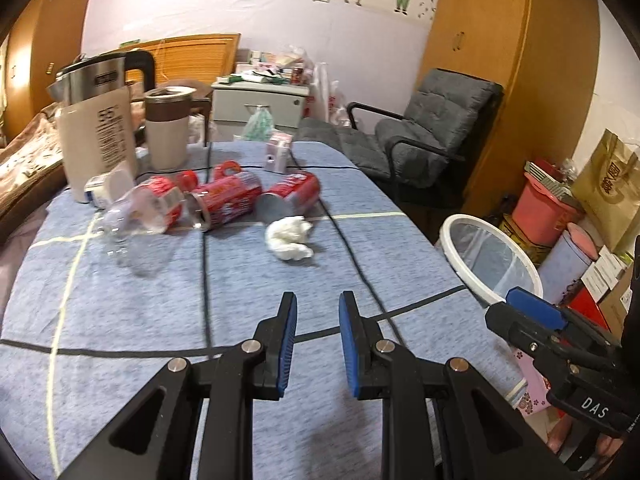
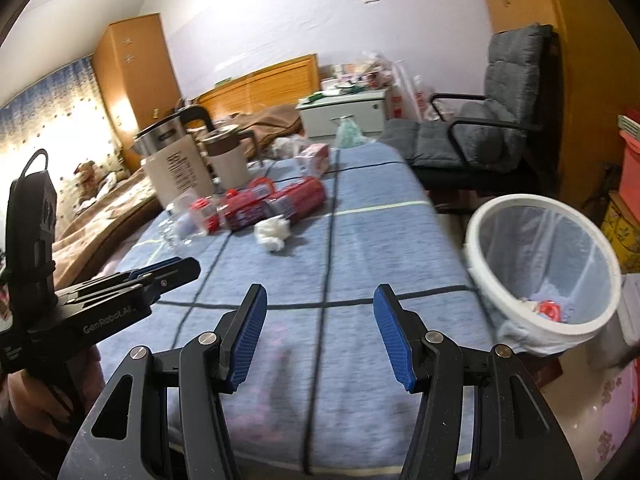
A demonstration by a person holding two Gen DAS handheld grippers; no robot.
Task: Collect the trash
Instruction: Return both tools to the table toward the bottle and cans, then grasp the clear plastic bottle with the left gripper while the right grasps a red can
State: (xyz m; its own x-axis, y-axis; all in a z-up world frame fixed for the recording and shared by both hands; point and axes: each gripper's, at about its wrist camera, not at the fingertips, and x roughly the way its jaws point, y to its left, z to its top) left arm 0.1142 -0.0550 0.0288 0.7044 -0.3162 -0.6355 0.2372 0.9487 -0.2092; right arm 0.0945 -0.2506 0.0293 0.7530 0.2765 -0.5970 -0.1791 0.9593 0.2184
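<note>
Both grippers hover empty over the blue cloth table [image 1: 360,248]. The left gripper [image 1: 318,308] has its fingers parted a little; the right gripper [image 2: 320,304] is spread wide, holding nothing. Dead ahead of the left fingers, slightly to their left, sits the crumpled white tissue [image 1: 289,237], with red cans [image 1: 224,198] lying on their sides beyond it. The left looks nearer to that tissue. The bin [image 2: 548,264] stands off to the right of the right fingers, already holding some scraps.

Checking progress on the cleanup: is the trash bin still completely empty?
No, the right wrist view shows a red item already lying at the bottom of the trash bin.
</note>
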